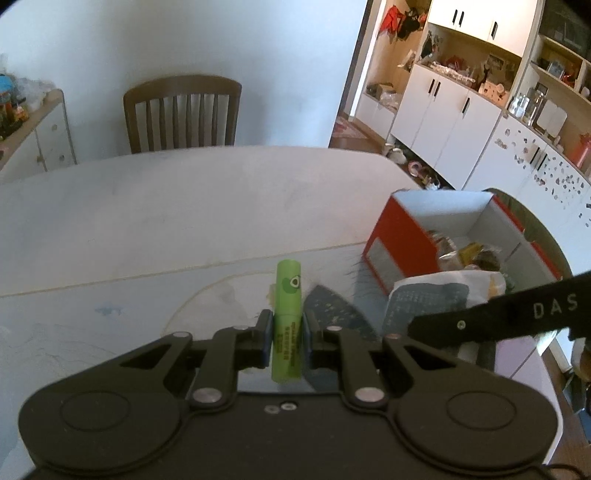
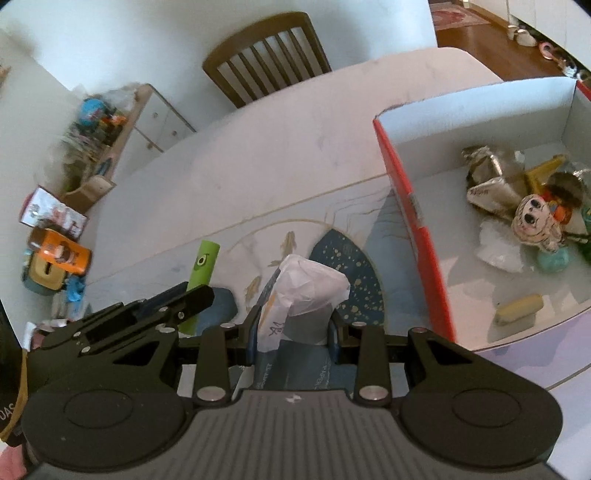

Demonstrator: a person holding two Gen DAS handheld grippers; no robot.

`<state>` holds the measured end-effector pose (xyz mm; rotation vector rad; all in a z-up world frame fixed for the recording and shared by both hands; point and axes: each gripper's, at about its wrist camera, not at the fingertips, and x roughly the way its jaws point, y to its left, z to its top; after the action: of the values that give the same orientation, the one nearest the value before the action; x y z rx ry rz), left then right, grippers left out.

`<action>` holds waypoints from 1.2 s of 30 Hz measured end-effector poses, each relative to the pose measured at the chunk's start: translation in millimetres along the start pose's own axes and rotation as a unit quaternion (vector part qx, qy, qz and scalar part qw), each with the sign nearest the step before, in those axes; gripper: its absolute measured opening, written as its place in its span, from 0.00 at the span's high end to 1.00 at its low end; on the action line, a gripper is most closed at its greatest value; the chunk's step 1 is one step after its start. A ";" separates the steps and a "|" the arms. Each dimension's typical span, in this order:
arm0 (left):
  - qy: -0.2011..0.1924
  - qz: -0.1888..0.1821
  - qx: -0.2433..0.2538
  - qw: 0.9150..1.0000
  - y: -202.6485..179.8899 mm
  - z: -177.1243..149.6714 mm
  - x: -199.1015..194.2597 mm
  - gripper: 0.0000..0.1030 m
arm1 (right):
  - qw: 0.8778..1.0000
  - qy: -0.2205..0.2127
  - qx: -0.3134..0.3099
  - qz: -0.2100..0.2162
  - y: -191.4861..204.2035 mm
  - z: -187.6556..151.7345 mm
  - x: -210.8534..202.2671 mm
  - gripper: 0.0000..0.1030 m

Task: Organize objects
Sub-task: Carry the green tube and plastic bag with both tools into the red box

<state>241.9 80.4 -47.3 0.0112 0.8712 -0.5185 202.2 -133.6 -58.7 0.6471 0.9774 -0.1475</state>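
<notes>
The left gripper (image 1: 287,334) pinches the stiff, light green tube (image 1: 287,317) mid-length, the right gripper (image 2: 291,332) clamps the soft tissue pack (image 2: 295,299), red box (image 2: 413,206) at two o'clock.

Straight ahead of the grippers, beyond the far edge of the white table (image 1: 192,206), a brown wooden slatted chair (image 1: 183,112) stands against the pale wall (image 1: 184,37). Off to the left of them a low sideboard (image 2: 122,136) carries a blurred heap of colourful clutter. To the right, past the table's end, white cupboards (image 1: 447,122) with open shelves run along a wooden floor (image 2: 476,33).
</notes>
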 end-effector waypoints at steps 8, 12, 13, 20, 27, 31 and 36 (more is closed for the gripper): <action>-0.011 -0.006 0.017 1.000 -54.0 11.6 -19.0 0.85 | 0.999 -0.033 -0.014 0.011 -33.6 15.8 -41.2 0.68; -0.019 -0.009 0.024 0.999 -83.5 18.5 -17.8 0.85 | 0.999 -0.047 -0.015 0.005 -54.3 24.4 -57.7 0.68; -0.020 -0.010 0.026 0.999 -90.5 20.1 -17.0 0.85 | 0.999 -0.050 -0.015 0.004 -60.2 27.0 -61.6 0.68; -0.026 -0.017 0.047 0.998 -136.0 28.7 -4.5 0.85 | 0.998 -0.069 -0.007 -0.006 -99.3 43.7 -83.6 0.68; -0.019 -0.017 0.054 0.998 -170.4 33.0 13.7 0.85 | 0.996 -0.088 -0.004 -0.025 -143.5 58.5 -101.7 0.68; -0.011 -0.015 0.059 0.998 -184.5 35.2 25.5 0.85 | 0.995 -0.090 -0.005 -0.039 -167.4 67.6 -106.5 0.68; 0.000 -0.017 0.067 0.998 -203.1 39.1 42.9 0.85 | 0.995 -0.087 -0.007 -0.055 -191.2 77.3 -107.3 0.68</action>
<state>203.8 -124.5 -13.1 0.1195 0.8373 -0.6088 121.6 -349.2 -26.6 0.5583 0.8449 -0.2903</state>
